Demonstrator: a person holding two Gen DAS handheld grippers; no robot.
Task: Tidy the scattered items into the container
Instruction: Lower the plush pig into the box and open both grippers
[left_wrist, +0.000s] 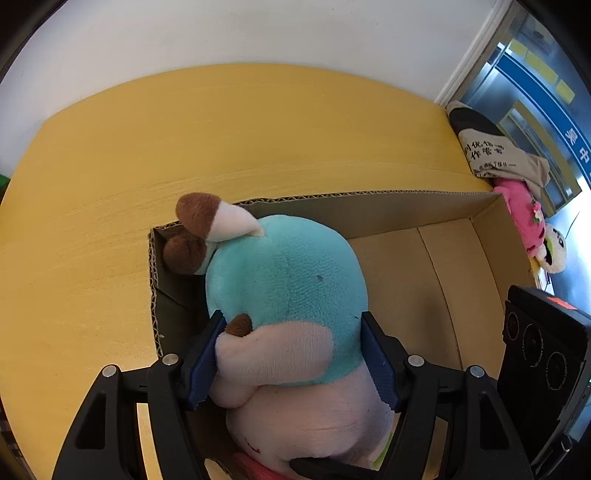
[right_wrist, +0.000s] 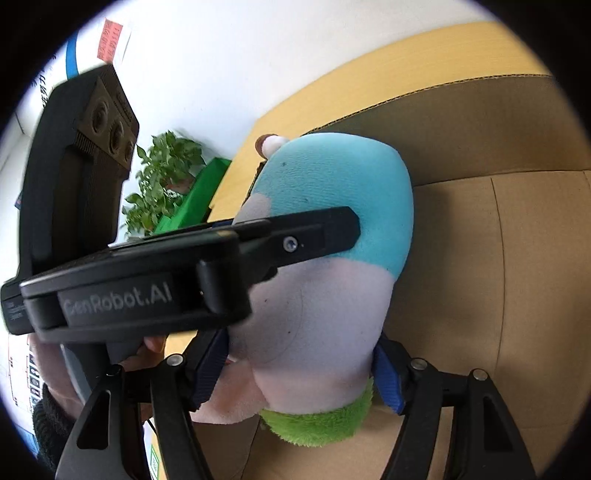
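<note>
We held the plush (left_wrist: 288, 295) between both tools. Our left tool (left_wrist: 291, 354) had its blue pads pressed on the plush's sides. Our right tool (right_wrist: 299, 373) flanked its lower body; whether those pads pressed, we could not tell. The plush sat inside the box (left_wrist: 406, 210), at its left end. The box stood on the yellow tabletop (left_wrist: 221, 140). Two more toys (left_wrist: 524, 210) lay beyond the box's right end.

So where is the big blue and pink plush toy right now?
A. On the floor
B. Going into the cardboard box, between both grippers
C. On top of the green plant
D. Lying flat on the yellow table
B: the blue and pink plush toy sits between the left gripper and right gripper, over the cardboard box floor.
</note>
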